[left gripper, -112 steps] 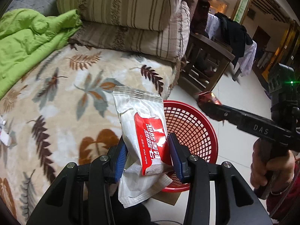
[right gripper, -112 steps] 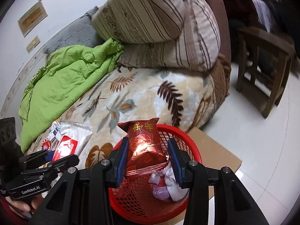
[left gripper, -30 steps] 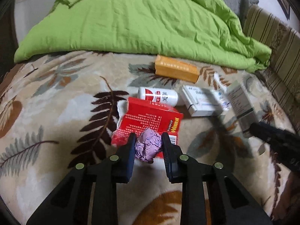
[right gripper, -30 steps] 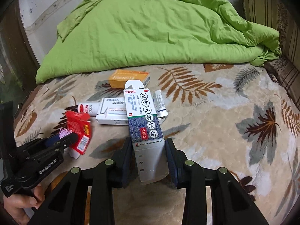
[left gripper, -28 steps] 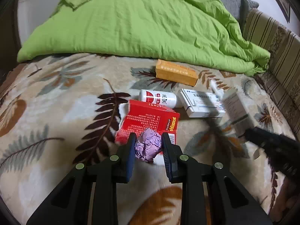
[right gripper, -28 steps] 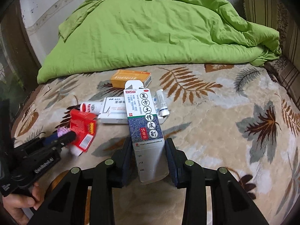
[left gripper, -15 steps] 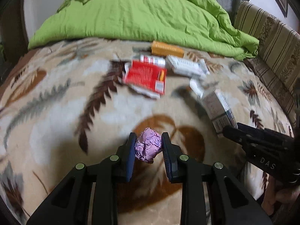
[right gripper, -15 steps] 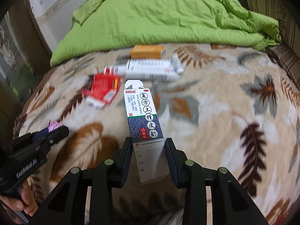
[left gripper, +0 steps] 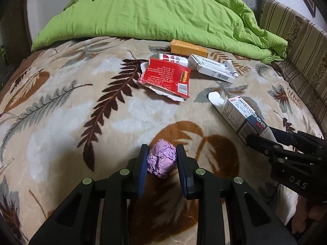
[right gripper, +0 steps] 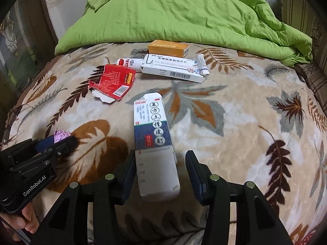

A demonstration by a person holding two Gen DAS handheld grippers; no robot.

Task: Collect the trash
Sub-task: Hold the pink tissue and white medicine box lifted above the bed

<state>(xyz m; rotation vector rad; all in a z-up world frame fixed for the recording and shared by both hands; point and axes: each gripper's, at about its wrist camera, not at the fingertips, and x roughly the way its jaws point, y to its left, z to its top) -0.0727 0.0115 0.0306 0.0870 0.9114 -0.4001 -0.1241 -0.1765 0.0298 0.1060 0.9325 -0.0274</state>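
Gap beside carton: right wrist view only.

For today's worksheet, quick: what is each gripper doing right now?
Left gripper: shut on the crumpled purple paper.
Right gripper: open, jaws just widened; tall medicine carton between them, unclamped.

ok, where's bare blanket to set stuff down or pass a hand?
Free: the leaf-print blanket right of the blue-and-white carton, out to the striped cushions; also the left stretch beside the torn red box. Crowded: the back strip under the green quilt, where the orange box, white tube and white barcode box bunch up.
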